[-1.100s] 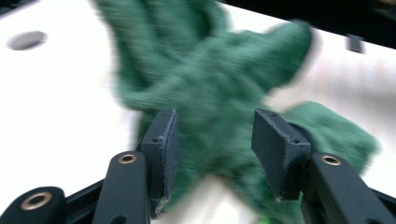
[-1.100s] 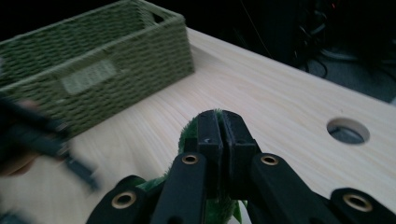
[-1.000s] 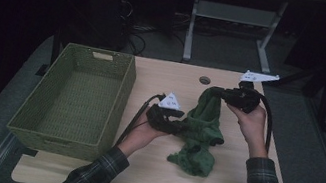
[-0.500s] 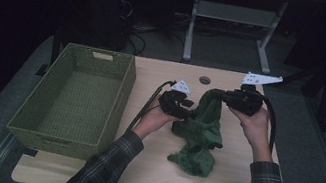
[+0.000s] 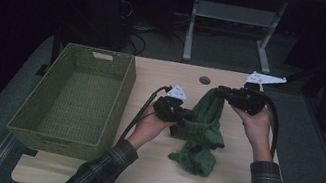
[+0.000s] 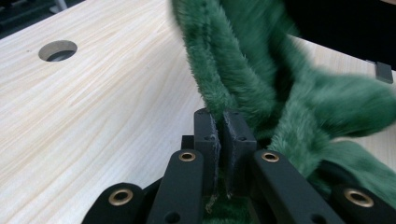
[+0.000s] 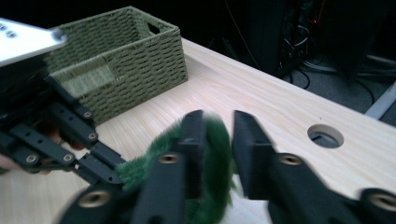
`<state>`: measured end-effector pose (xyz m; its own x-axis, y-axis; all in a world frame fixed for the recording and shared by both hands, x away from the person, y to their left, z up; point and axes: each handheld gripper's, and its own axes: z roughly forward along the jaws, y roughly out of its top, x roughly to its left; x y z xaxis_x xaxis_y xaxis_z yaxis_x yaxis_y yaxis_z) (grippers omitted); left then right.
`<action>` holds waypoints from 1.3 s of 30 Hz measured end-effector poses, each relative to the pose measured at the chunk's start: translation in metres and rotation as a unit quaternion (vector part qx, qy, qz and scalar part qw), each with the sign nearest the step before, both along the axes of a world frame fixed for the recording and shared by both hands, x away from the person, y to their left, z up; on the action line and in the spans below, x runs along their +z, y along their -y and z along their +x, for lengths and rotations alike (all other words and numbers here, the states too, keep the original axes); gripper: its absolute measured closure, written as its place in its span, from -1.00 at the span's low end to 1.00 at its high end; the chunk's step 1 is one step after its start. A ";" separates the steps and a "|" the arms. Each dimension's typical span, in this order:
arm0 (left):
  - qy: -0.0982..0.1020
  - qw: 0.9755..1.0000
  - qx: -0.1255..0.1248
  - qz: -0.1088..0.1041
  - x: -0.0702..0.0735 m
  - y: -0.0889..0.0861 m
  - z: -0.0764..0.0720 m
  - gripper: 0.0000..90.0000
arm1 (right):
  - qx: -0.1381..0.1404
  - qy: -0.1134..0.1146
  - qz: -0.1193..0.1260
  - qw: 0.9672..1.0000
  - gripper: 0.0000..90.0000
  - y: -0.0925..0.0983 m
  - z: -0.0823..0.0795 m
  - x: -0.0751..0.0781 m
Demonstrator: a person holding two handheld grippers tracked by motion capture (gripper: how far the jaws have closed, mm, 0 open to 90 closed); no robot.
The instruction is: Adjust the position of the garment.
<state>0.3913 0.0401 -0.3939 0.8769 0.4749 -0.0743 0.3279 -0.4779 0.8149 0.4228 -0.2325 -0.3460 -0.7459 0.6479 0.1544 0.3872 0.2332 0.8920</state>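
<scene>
Wood table (image 5: 147, 170), L claw (image 6: 222, 135) pinching green cloth (image 5: 202, 129)

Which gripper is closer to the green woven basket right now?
Left. The left gripper sits just right of the basket, clamped on the green fuzzy cloth. The right gripper is farther right, beyond the cloth's raised end.

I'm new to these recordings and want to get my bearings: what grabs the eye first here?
A fuzzy green cloth at mid-table stands out, lifted at its top while its lower end trails on the wooden table. The left gripper is shut on a fold of it, and the right gripper has cloth between its jaws at the upper end. An empty green woven basket sits at the table's left.
</scene>
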 end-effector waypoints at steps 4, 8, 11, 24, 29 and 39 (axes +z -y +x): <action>0.000 1.000 -0.002 -0.004 -0.003 -0.002 -0.007 0.89 | -0.016 0.000 0.002 1.000 0.41 0.005 -0.015 -0.001; 0.006 1.000 -0.011 -0.001 -0.004 -0.003 -0.012 0.89 | -0.015 -0.004 -0.008 1.000 0.39 0.007 -0.037 -0.011; 0.005 1.000 -0.014 -0.006 -0.004 -0.002 -0.013 0.89 | -0.005 -0.015 -0.022 1.000 0.38 0.003 -0.051 -0.022; 0.016 1.000 -0.026 -0.003 -0.002 0.003 -0.018 0.89 | -0.022 -0.096 -0.048 0.994 0.35 -0.024 -0.036 -0.062; 0.019 0.999 -0.028 -0.006 -0.002 0.004 -0.020 0.89 | -0.038 -0.123 -0.082 0.988 0.43 -0.036 -0.028 -0.074; 0.047 0.999 -0.004 -0.003 0.004 -0.004 -0.016 0.89 | -0.057 -0.063 -0.062 0.994 1.00 -0.019 -0.027 -0.060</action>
